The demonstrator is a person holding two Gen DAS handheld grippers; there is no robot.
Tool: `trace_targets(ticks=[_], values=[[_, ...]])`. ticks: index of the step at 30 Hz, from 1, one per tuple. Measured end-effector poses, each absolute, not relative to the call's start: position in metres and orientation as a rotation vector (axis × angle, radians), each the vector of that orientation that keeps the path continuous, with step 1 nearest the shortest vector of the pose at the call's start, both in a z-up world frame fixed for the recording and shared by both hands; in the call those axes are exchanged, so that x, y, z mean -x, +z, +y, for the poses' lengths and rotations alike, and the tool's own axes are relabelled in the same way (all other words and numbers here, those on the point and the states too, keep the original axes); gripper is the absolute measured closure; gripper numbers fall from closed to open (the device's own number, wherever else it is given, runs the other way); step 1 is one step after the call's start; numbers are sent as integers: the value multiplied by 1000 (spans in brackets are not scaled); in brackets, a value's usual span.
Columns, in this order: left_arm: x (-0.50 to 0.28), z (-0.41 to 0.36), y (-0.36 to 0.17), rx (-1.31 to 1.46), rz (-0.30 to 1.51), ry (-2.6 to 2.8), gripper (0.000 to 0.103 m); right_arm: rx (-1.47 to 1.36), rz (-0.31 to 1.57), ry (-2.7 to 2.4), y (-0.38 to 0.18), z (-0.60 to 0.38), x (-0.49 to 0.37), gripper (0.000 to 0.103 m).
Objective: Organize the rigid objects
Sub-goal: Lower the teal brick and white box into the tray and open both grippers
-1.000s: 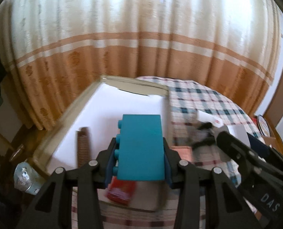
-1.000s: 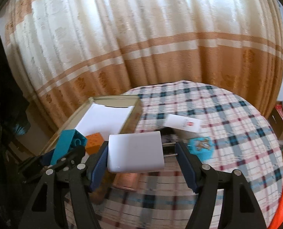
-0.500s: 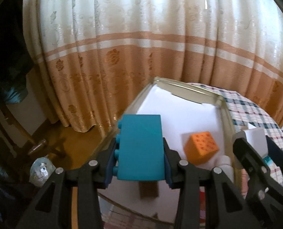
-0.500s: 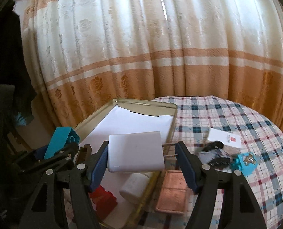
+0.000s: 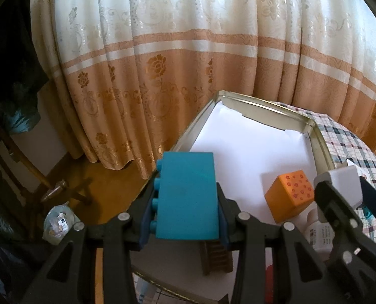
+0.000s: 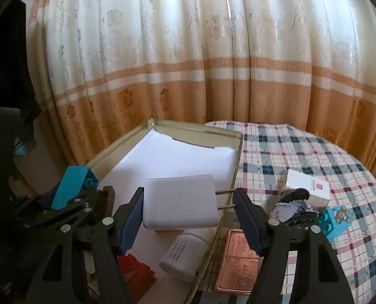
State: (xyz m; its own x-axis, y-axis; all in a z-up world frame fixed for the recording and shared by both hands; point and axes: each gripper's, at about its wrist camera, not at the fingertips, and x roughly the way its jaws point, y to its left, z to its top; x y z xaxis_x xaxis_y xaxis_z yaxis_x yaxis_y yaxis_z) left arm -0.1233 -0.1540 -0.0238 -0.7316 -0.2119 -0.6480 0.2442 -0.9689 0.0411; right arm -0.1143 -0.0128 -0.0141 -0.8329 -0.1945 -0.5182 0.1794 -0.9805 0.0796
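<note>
Over paper-lined tray (image 5: 254, 136): left tongs (image 5: 185, 202) clamp teal brick (image 5: 188, 195); right tongs (image 6: 188, 210) clamp white charger (image 6: 179, 200).

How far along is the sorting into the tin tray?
Done: orange cube, white bottle and red block lie in the paper-lined tin tray. In hand: teal brick, white plug adapter. Left: copper tin, small teal block, white card.

We are in a home: floor-length cream and orange floral curtains (image 6: 200, 76) hang behind a round tabletop (image 6: 327, 167) under a plaid cloth, with a wooden floor (image 5: 104, 179) and chair legs (image 5: 31, 169) beside it.
</note>
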Motion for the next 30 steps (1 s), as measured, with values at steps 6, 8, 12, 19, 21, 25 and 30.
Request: trace_targets(ticks=[6,8,12,19,21,25,30], values=[[125,-155,-25,-1011,65,-2705,61,-831,-67,-2808,-17,-11,118,31],[125,-156,-25,-1013,68,-2707,61,-852,-73,-2787,-19,-12,121,31],[126,-156,-25,-1012,66,-2700,61,-871,-81,-2772,-21,-12,123,31],[124,-158,-20,-1017,132,-2715,58,-795,-98,-2774,-17,-9,117,30],[121,-157,-15,-1003,137,-2728,51,-753,-118,-2779,-14,-5,113,30],[113,-150,-2,-914,96,-2720,16,-647,-192,-2802,-8,11,102,24],[103,-143,10,-837,106,-2757,1,-548,-223,-2861,1,29,90,20]])
